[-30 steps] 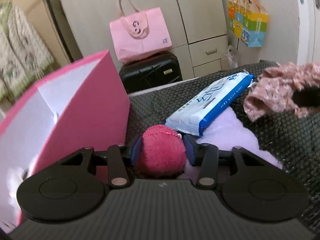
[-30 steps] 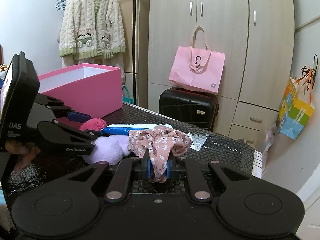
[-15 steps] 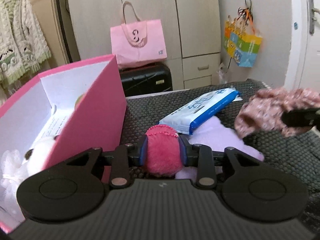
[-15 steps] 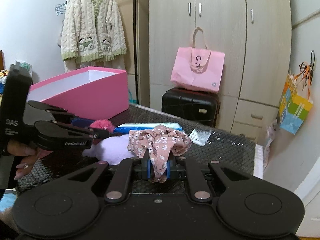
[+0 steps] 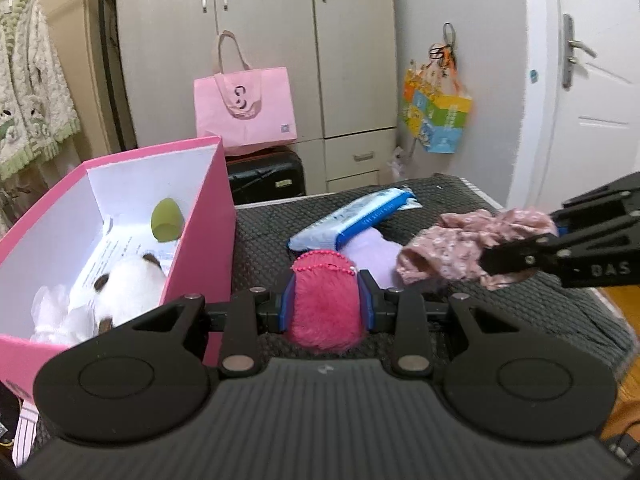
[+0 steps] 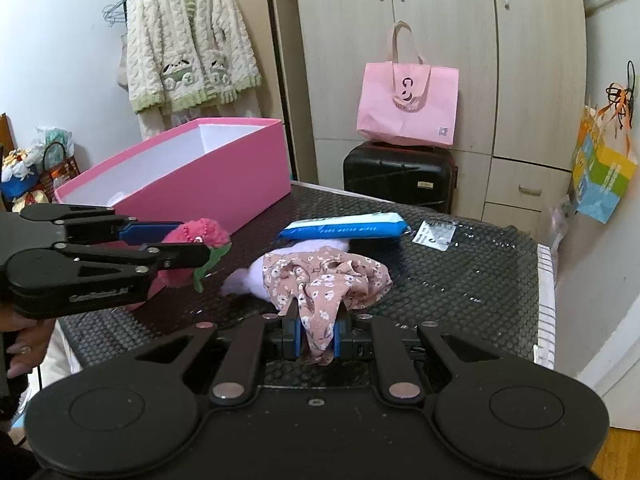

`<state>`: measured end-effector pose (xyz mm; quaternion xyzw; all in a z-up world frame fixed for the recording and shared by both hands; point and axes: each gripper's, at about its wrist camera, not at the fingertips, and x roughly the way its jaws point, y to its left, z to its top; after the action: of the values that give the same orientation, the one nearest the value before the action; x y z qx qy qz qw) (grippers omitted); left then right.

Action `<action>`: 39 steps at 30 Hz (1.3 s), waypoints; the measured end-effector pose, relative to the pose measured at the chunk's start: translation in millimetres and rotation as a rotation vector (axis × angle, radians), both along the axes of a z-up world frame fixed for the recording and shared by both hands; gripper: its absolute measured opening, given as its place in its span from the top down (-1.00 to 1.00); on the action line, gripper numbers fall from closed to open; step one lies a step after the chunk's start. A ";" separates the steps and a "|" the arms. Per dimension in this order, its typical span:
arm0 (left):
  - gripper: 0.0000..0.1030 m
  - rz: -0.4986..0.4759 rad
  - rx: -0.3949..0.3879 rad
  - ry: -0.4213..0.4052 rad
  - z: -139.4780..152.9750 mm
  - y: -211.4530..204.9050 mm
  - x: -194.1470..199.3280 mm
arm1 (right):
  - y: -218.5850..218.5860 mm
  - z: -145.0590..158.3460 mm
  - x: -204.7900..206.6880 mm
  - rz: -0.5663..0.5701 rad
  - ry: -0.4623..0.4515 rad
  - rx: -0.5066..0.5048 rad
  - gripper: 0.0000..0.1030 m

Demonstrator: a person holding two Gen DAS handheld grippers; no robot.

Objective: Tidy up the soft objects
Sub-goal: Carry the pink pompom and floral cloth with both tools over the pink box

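L gripper (image 5: pixel 325 307): jaws pinching the pink plush toy (image 5: pixel 324 304) across its body, lower centre of the left wrist frame, lifted off the tabletop (image 5: pixel 448 200) beside the pink box (image 5: pixel 208 216). R gripper (image 6: pixel 316 338): jaws pressed onto a fold of the floral cloth (image 6: pixel 324 276), lower centre of its own frame; the rest of the cloth droops fwd.

Risks, as judged:
- Toy is squashy; the grip may creep and the toy drop short of the box.
- Toy may catch the box's near wall and tip it.
- Trailing cloth may drag the lilac plush (image 6: pixel 248 280) or wipes pack (image 6: pixel 344 226), both lying close behind it.
- Both tools heading for the box at mid-left could collide.
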<state>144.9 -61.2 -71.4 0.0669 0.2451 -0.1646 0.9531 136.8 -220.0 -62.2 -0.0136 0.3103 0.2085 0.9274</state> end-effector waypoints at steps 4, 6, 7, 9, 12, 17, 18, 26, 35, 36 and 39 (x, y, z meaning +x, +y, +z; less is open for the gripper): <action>0.40 -0.037 -0.011 0.013 2.3 8.0 -14.9 | 5.4 4.5 -11.0 0.012 0.037 0.018 0.69; 0.40 -0.058 -0.021 0.027 3.7 12.8 -22.0 | 9.0 7.4 -18.3 0.013 0.047 0.012 0.69; 0.40 -0.068 -0.024 0.030 4.4 15.5 -25.8 | 10.5 8.7 -22.3 0.018 0.052 0.008 0.69; 0.40 -0.087 -0.023 0.036 6.5 19.8 -33.4 | 13.2 11.1 -30.2 0.033 0.064 0.011 0.69; 0.38 -0.112 -0.019 0.051 9.4 26.9 -43.1 | 19.6 16.7 -40.9 0.066 0.081 0.027 0.69; 0.37 -0.126 -0.038 0.084 12.3 46.8 -58.3 | 36.3 28.1 -58.1 0.126 0.077 0.022 0.69; 0.38 -0.126 -0.044 0.091 13.1 51.1 -60.7 | 39.9 30.3 -61.2 0.142 0.075 0.022 0.69; 0.38 -0.146 -0.045 0.162 27.8 90.6 -73.7 | 74.3 41.4 -71.8 0.240 0.062 0.024 0.69; 0.37 -0.175 0.005 0.137 52.3 116.9 -84.6 | 116.9 63.3 -66.1 0.348 0.029 0.039 0.69; 0.37 -0.175 0.001 0.126 55.8 119.5 -84.6 | 120.7 66.3 -63.5 0.356 0.026 0.045 0.69; 0.37 -0.172 -0.006 0.088 65.9 128.5 -81.7 | 132.5 78.5 -56.4 0.360 -0.008 0.050 0.69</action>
<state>63.2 67.3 -5.5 0.0775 0.2797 -0.2493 0.9239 80.4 -87.5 16.2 -0.0465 0.2937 0.3786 0.8765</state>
